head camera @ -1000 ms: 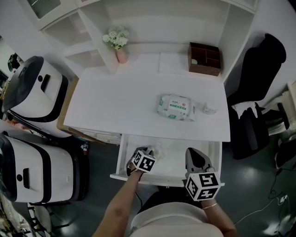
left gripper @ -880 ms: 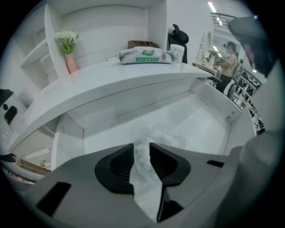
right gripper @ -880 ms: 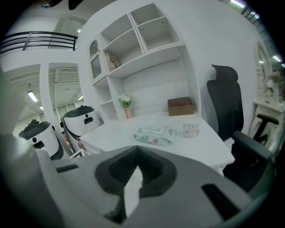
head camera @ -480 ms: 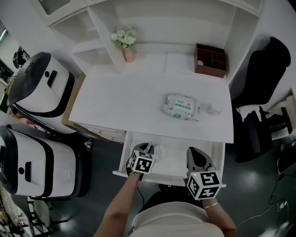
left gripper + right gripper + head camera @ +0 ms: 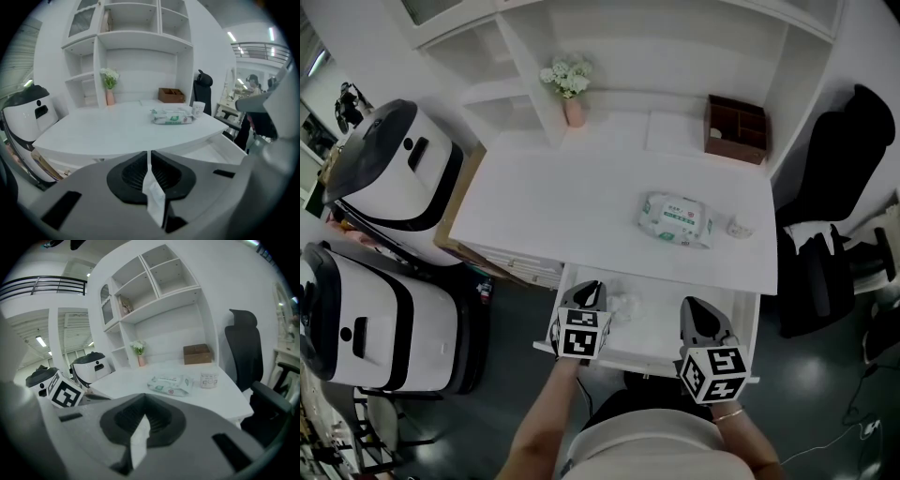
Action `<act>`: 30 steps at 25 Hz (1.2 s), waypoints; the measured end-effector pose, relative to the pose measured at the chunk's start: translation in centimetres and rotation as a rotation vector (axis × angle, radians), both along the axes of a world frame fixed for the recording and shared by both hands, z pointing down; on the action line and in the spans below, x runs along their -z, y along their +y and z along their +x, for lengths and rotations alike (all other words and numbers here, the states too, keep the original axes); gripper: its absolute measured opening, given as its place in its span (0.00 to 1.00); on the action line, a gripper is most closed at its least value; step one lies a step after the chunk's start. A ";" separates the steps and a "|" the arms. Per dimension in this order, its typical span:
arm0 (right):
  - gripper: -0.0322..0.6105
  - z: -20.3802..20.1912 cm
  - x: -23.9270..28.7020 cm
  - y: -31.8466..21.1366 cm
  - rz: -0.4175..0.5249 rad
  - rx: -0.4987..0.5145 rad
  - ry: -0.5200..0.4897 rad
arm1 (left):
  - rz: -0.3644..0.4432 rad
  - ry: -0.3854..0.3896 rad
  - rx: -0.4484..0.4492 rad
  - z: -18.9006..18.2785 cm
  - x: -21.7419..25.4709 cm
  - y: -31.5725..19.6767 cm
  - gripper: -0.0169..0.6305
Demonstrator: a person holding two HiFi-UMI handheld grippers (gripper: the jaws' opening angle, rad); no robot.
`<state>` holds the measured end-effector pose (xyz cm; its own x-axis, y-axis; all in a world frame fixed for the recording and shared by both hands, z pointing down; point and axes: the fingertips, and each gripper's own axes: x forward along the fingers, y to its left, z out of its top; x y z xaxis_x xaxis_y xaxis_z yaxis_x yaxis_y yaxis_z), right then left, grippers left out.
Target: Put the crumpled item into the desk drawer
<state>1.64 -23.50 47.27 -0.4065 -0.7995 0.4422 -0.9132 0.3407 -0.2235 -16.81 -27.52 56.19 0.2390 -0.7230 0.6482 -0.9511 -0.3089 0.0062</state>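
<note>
1. The crumpled white paper item [image 5: 624, 304] is lying inside the open white desk drawer [image 5: 748, 330], towards its left rear; the deposit appears done.
2. The left gripper [image 5: 589, 292] is hovering just beside it. Its jaws have just been closing and are standing almost together, clenched on nothing.
3. The right gripper [image 5: 697, 311] is hanging clenched and empty over the drawer's right side, seemingly placed to push it shut.
4. The green-printed soft wipes packet [image 5: 677, 219] is lying untouched on the white tabletop [image 5: 572, 206].

Desk [image 5: 581, 216] is viewed by head cam from above, steeply down, whole top & back shelves [image 5: 487, 92] taken in. Cams on left tool [image 5: 590, 289] & right tool [image 5: 697, 307] are held low, close off the front edge, faced across the top twd the shelves. Wipes pack [image 5: 677, 219] is shared by all three.
</note>
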 end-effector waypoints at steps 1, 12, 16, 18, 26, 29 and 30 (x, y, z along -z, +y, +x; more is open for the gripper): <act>0.05 0.0 0.1 0.0 0.003 0.003 0.000 | 0.014 0.015 0.013 -0.2 0.6 0.0 0.05; 0.05 -0.7 1.7 -0.6 0.053 0.029 0.002 | 0.159 0.138 0.156 -3.1 6.4 1.8 0.02; 0.05 -1.3 2.3 -0.6 0.070 0.047 0.005 | 0.197 0.154 0.185 -3.9 7.7 2.7 0.02; 0.05 -1.6 2.5 -0.5 0.077 0.060 0.004 | 0.215 0.164 0.202 -4.3 8.3 3.3 0.02; 0.05 -3.4 3.7 0.4 0.117 0.134 -0.022 | 0.293 0.211 0.274 -6.6 10.4 6.3 0.02; 0.05 -4.3 4.1 0.9 0.130 0.174 -0.029 | 0.317 0.240 0.315 -7.8 10.9 7.5 0.02; 0.05 -4.5 4.2 1.1 0.131 0.182 -0.032 | 0.323 0.246 0.329 -8.2 11.0 7.8 0.02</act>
<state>-2.90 -22.41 43.06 -0.5615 -0.7616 0.3236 -0.8272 0.5273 -0.1943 -24.98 -19.72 45.15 0.0827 -0.9393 0.3331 -0.9805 -0.0168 0.1959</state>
